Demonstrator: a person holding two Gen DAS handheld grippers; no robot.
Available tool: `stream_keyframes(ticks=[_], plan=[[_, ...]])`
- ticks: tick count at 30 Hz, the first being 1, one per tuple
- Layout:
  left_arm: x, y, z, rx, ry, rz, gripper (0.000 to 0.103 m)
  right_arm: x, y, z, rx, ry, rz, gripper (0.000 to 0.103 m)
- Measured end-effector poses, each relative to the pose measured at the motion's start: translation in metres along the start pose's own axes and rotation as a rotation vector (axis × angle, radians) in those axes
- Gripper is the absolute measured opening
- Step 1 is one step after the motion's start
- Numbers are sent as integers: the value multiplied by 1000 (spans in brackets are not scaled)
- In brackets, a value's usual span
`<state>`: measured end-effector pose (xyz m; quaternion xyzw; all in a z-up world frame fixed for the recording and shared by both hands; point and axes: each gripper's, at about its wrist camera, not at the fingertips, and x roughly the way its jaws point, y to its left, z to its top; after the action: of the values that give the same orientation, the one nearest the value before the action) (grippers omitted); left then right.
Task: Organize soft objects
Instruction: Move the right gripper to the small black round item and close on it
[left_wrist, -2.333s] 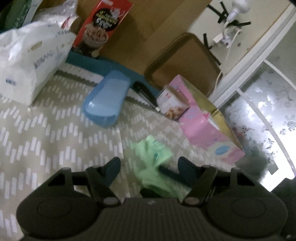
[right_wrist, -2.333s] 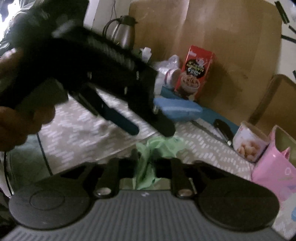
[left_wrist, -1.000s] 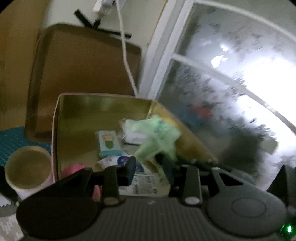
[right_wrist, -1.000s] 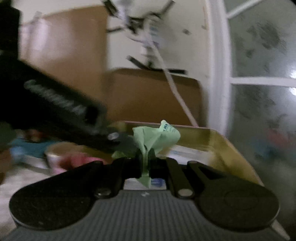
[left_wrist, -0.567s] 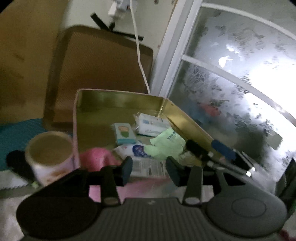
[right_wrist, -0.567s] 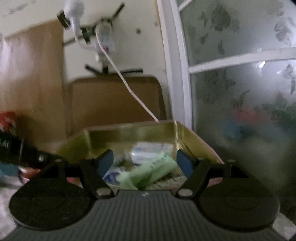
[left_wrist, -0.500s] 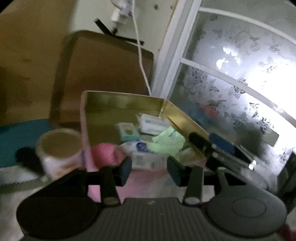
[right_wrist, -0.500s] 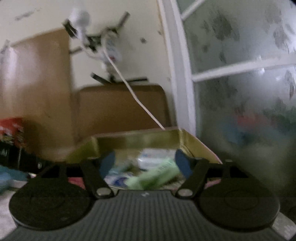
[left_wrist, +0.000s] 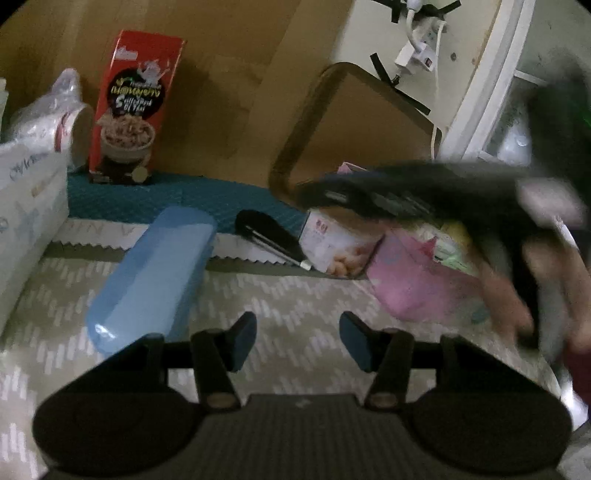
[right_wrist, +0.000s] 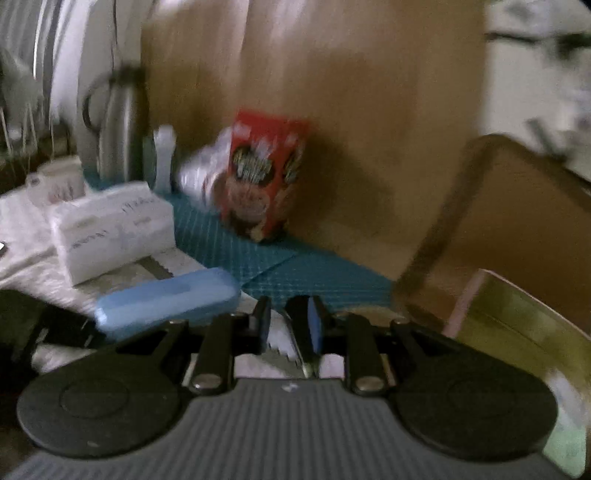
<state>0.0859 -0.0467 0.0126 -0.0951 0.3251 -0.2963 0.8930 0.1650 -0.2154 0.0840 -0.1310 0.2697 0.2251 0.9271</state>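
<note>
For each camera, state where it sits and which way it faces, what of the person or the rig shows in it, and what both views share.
Left wrist: sits on the left gripper, looking down over the patterned mat toward the wall; jaws opening, nothing between them; the blurred right gripper and hand cross at the right.
Right wrist: sits on the right gripper, facing the wooden wall; jaws closing, empty; no hand shows.
Shared: blue case, red cereal box, white tissue pack.

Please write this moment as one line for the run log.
left gripper: opening, empty | right gripper: closing, empty | blue case: on mat | pink box: beside cup
</note>
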Motion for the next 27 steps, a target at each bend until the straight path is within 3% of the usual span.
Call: stream_keyframes(ticks=[3,5,6,10,13,14,23,27], plan=[[3,11,-6,-14,0,-9,51,56,-4,30,-25,183,29,31],[-1,17,-5,-45,-14,-52,57,87,-5,38,-46,291,61,53],[-3,20,-4,-61,-23,-58,57,100,-7,40,-47,336,44,57],[-9,29,-4,-109,-41,-67,57,141,-14,35,-38,509,36,61],[-15,30,-3,-113,-67,-70,57,149,-18,36,-18,537,53,57],[-18,31,-2,-118,-84,-73,57,148,-17,36,-26,533,43,43],[-43,69,0,-321,-241,-85,57,114,25,20,-195,465,71,43],[-43,70,1,-323,-243,-105,57,70,35,-9,-202,399,84,43]])
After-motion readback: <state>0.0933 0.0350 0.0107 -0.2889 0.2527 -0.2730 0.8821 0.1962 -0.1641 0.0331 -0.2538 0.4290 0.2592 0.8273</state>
